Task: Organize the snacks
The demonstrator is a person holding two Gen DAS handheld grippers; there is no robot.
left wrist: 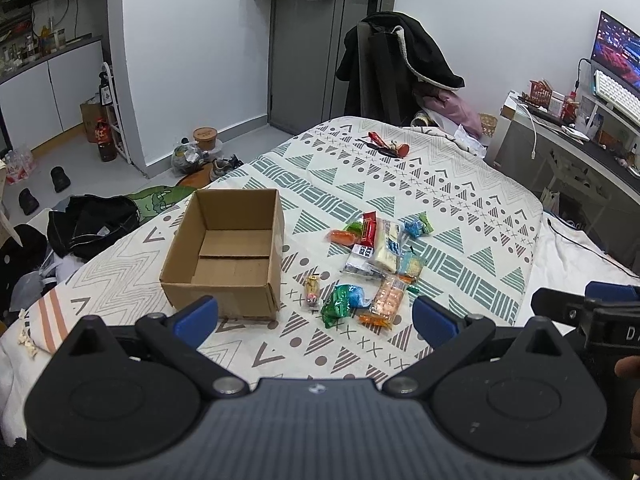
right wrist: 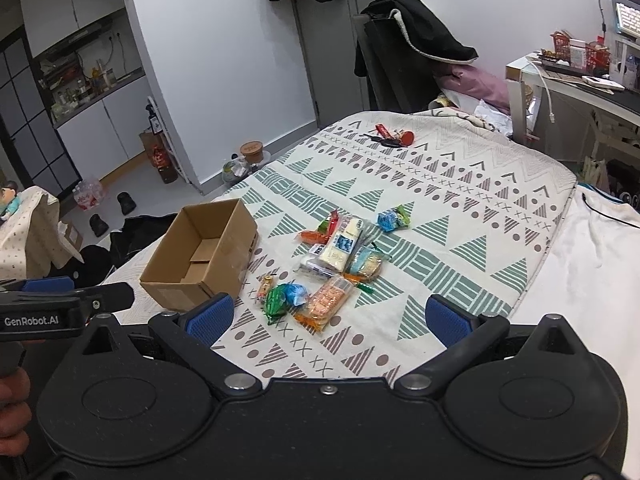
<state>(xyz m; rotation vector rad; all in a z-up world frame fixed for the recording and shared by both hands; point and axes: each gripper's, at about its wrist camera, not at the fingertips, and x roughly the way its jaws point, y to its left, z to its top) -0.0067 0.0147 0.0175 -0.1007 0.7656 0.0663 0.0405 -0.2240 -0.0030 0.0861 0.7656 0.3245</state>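
Note:
An open, empty cardboard box (left wrist: 228, 254) (right wrist: 200, 256) stands on the patterned bedspread (left wrist: 440, 200) (right wrist: 460, 208). To its right lies a loose pile of wrapped snacks (left wrist: 376, 256) (right wrist: 340, 256), with a green and blue packet (left wrist: 342, 300) (right wrist: 286, 296) and an orange cracker pack (left wrist: 386, 300) (right wrist: 326, 302) nearest me. My left gripper (left wrist: 316, 314) is open and empty, held above the bed's near edge, short of the box and snacks. My right gripper (right wrist: 328, 316) is open and empty, just short of the snack pile.
Keys and small red items (left wrist: 386, 144) (right wrist: 390, 136) lie at the bed's far end. A chair draped with a black coat (left wrist: 400, 68) (right wrist: 416, 44) stands behind the bed. A desk (left wrist: 580, 140) is at the right. Dark clothes (left wrist: 92, 220) lie on the floor at the left.

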